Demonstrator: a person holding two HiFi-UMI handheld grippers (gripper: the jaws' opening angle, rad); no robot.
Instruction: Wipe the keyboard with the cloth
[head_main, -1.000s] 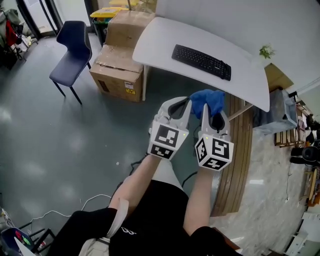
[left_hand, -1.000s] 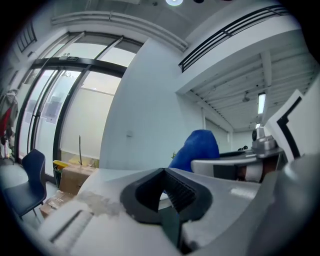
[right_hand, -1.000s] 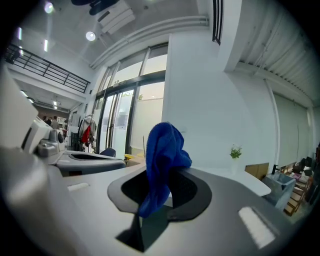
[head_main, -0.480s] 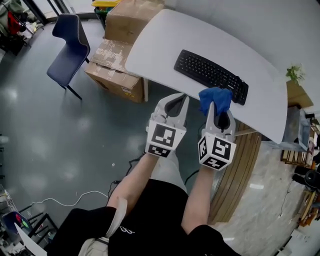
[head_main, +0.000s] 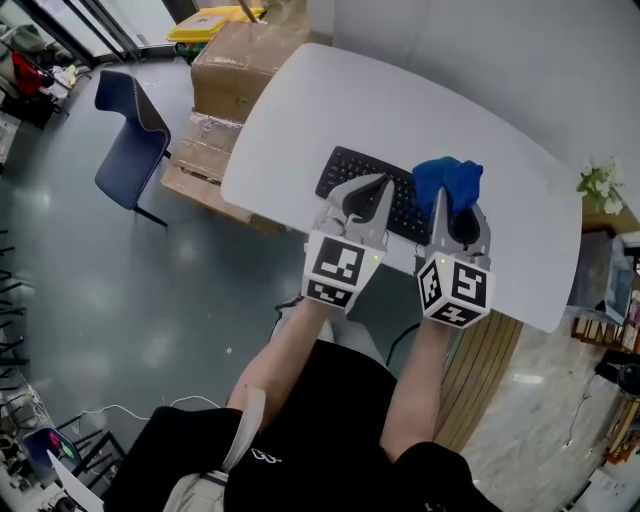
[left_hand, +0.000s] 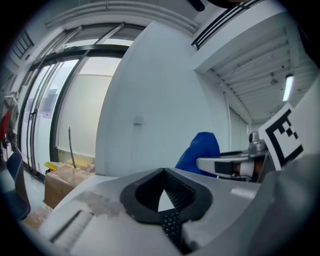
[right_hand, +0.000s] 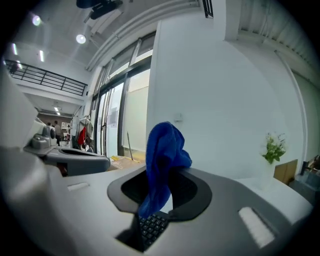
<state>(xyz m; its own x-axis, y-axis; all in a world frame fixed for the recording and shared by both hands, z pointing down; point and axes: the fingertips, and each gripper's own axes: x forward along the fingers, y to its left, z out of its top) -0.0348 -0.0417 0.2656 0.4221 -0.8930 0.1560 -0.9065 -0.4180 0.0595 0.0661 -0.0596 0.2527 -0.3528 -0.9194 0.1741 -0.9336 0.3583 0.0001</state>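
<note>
A black keyboard (head_main: 343, 168) lies on the white table (head_main: 300, 110), and both grippers hide part of it. My right gripper (head_main: 441, 198) is shut on a bunched blue cloth (head_main: 448, 183) over the keyboard's right half. In the right gripper view the cloth (right_hand: 163, 160) sticks up from between the jaws, and keys (right_hand: 152, 225) show below it. My left gripper (head_main: 384, 183) is shut with nothing in it and hovers over the keyboard's middle. In the left gripper view its jaws (left_hand: 162, 171) meet at the tips, with keys (left_hand: 172, 225) beneath and the cloth (left_hand: 201, 149) to the right.
Cardboard boxes (head_main: 232, 62) and a yellow bin (head_main: 215, 20) stand beyond the table's left end. A dark blue chair (head_main: 128, 128) is on the floor at the left. A small plant (head_main: 600, 184) sits off the table's right end.
The view has closed in on the table. Both grippers have moved forward from in front of the table's edge to over the keyboard. The right one still holds the cloth.
</note>
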